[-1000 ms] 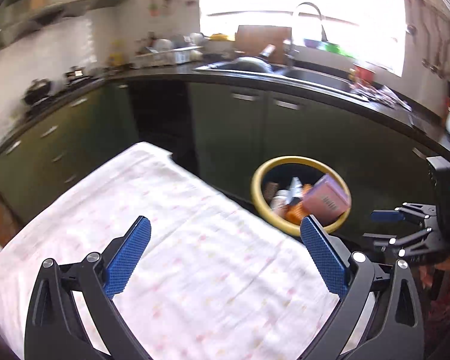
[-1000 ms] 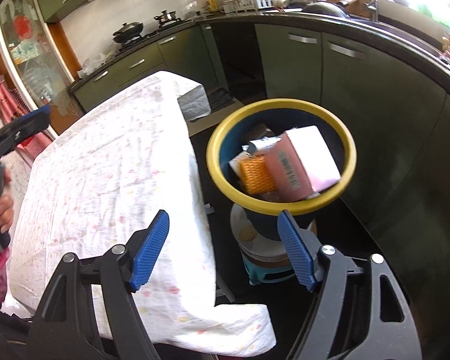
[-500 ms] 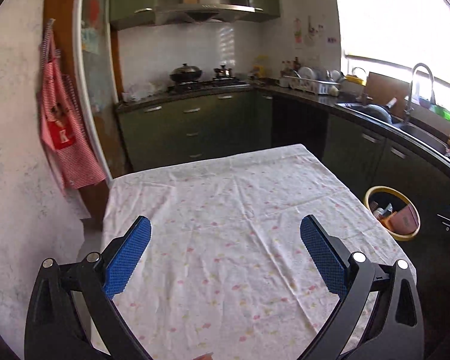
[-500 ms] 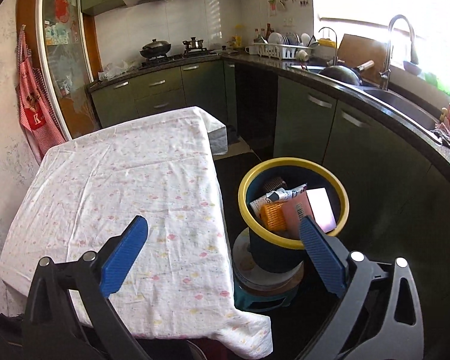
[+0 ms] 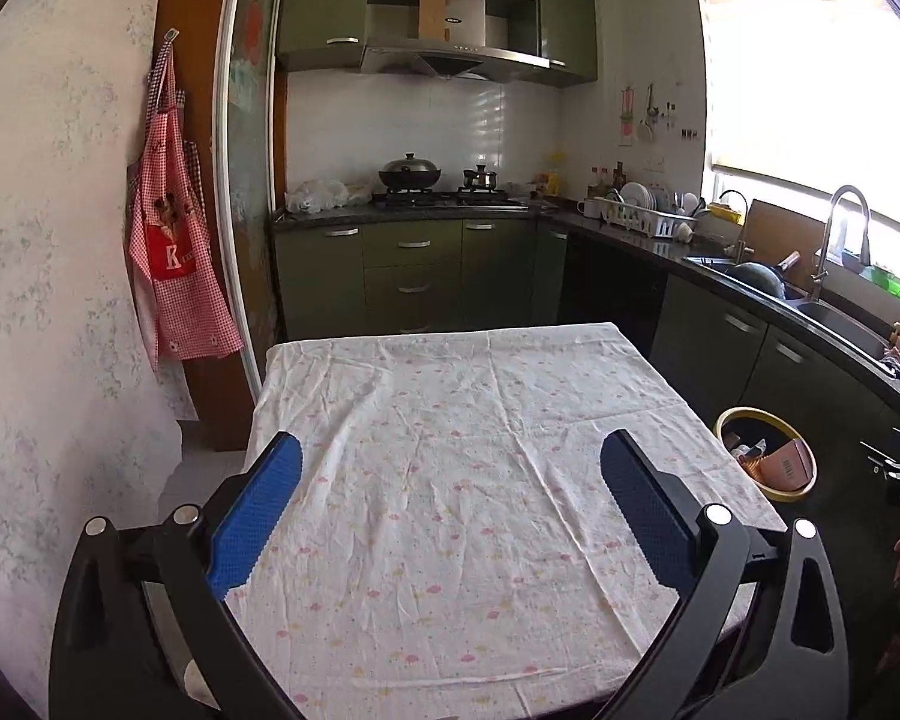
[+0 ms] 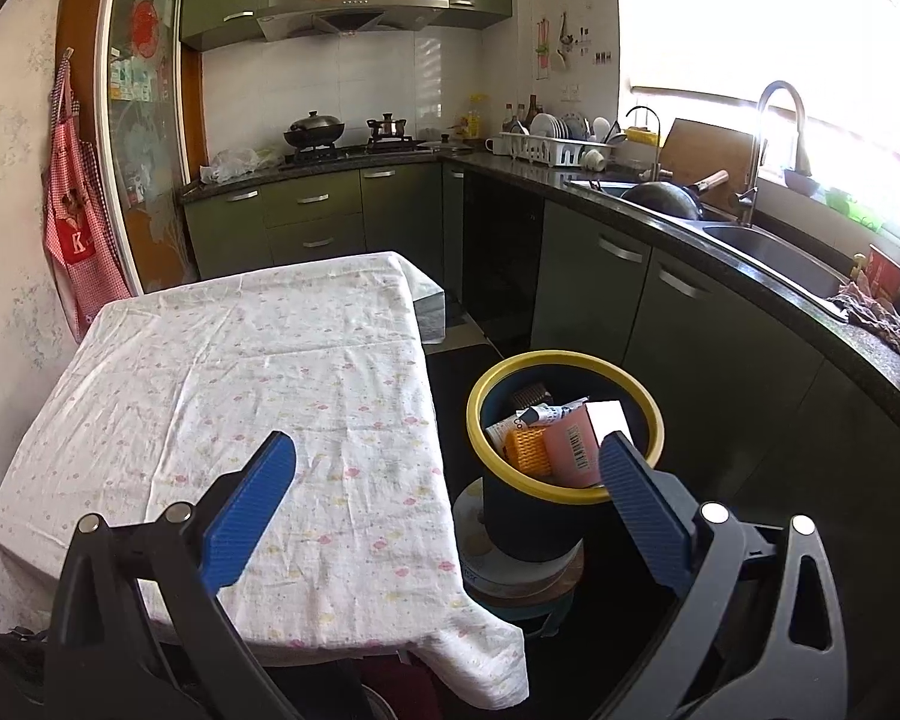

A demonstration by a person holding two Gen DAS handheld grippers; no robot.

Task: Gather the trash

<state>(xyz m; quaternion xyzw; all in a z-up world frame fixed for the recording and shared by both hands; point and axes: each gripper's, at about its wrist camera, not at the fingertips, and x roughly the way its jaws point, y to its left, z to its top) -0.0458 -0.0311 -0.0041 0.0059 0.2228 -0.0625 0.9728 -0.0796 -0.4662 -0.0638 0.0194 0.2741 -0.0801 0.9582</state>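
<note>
- Trash bin: dark round bin with a yellow rim, standing on a round stand on the floor. Landmark for the entries below. Also seen small at the right edge of the left wrist view.
- Trash in the bin: a pink carton with a barcode, an orange ribbed piece, a white printed wrapper and a dark item at the back. All lie inside the rim, leaning against one another.
- Right gripper: above and just short of the bin; its right blue finger crosses the near rim in the picture. Jaws have just been opening and stand wide, with nothing between them.
- Left gripper: left of the bin, over the table. Fingers spread wide, nothing held.
- Table: immediately left of the bin, covered by a white cloth with small pink and yellow print, creased; one corner of the cloth hangs down near the stand.
- Lower cabinets: green doors with metal handles, behind and to the right of the bin, under a dark worktop.
- Sink: beyond the bin to the right, with a tall curved tap and a dark pan beside it.
- Dish rack: far behind the bin, on the worktop.
- Stove: farther back and left of the bin, bearing a wok and a small pot, under a hood.
- Apron: red check, hanging on the wall beyond the table's far side.
</note>
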